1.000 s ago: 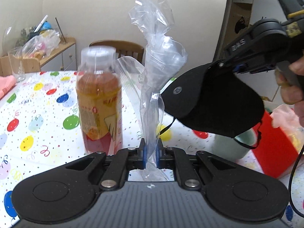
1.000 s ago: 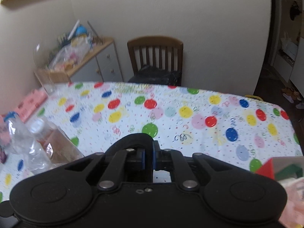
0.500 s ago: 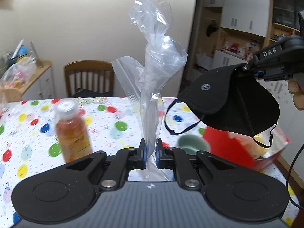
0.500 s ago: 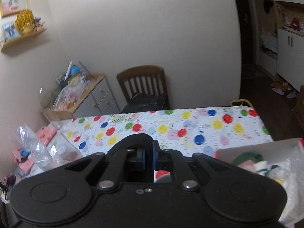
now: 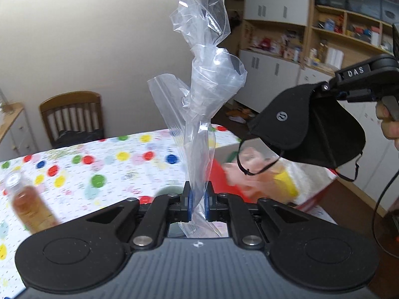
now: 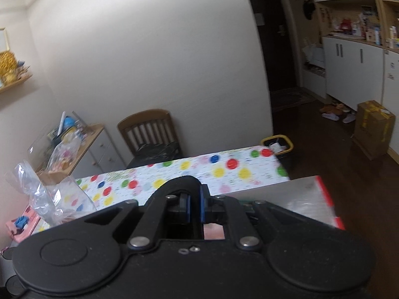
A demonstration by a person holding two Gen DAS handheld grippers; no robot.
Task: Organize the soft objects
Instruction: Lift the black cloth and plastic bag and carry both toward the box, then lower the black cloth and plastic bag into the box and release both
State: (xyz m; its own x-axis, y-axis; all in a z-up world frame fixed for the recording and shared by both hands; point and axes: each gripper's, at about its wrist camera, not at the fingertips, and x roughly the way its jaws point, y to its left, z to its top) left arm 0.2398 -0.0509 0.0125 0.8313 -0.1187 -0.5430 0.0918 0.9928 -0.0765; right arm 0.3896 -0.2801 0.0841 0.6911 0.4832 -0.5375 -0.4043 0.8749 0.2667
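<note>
Left tool point(image 5: 197, 196) is clamped on a clear plastic bag point(image 5: 207, 94), whose twisted length stands up from between the blue pads while its lower corner pokes out behind them. Right tool point(image 5: 321, 92), seen from the left wrist view at the right edge, is closed on the edge of a black face mask point(image 5: 306, 134); the mask hangs open below it, ear loops dangling, above a red box point(image 5: 219, 177) that sits at the table's right end. The box's contents are blurred pink and yellow shapes that cannot be identified. In the right wrist view the mask's dark edge arches over the closed pads of the right tool point(image 6: 195, 205).

A table point(image 5: 119, 164) with a balloon-print cloth lies below both tools. Near its left edge stands a bottle point(image 5: 27, 204) of amber drink, blurred. At the table's far edge is a wooden chair point(image 5: 72, 119) against the wall.
</note>
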